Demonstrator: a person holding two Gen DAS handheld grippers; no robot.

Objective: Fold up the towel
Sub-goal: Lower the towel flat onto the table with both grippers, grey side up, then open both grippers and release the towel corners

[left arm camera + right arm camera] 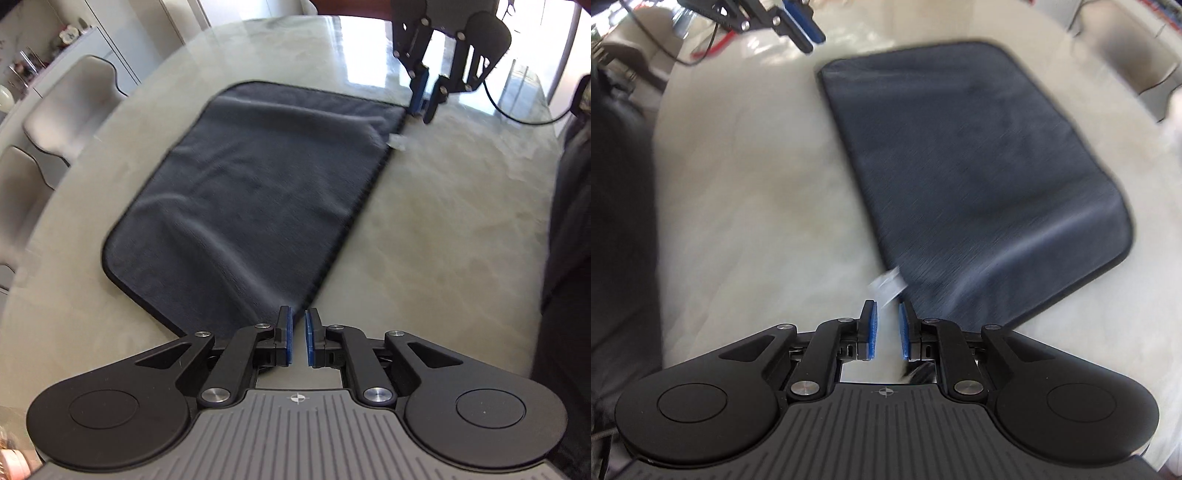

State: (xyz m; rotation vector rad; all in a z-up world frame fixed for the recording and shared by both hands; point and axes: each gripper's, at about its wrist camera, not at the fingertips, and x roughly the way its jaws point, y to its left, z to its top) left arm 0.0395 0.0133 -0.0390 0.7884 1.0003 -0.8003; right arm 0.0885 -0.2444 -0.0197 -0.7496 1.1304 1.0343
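Observation:
A dark grey towel [251, 192] lies flat on the pale marble table [443, 221], folded into a rectangle with a black hem. My left gripper [298, 314] points down over the towel's near corner. Its blue pads stand a narrow gap apart and hold nothing. My right gripper [423, 114] hovers at the far corner of the same edge, beside the white tag [397, 142]. In the right wrist view, the right gripper [886, 306] is slightly open above the tag [888, 286] and the towel [979, 166]. The left gripper [812, 40] shows at the top.
Grey chairs [70, 107] stand along the table's left side. A person's dark clothing [569, 258] fills the right edge. A black cable [517, 114] crosses the glossy far end of the table. Bare tabletop [757, 184] lies between the towel and the person.

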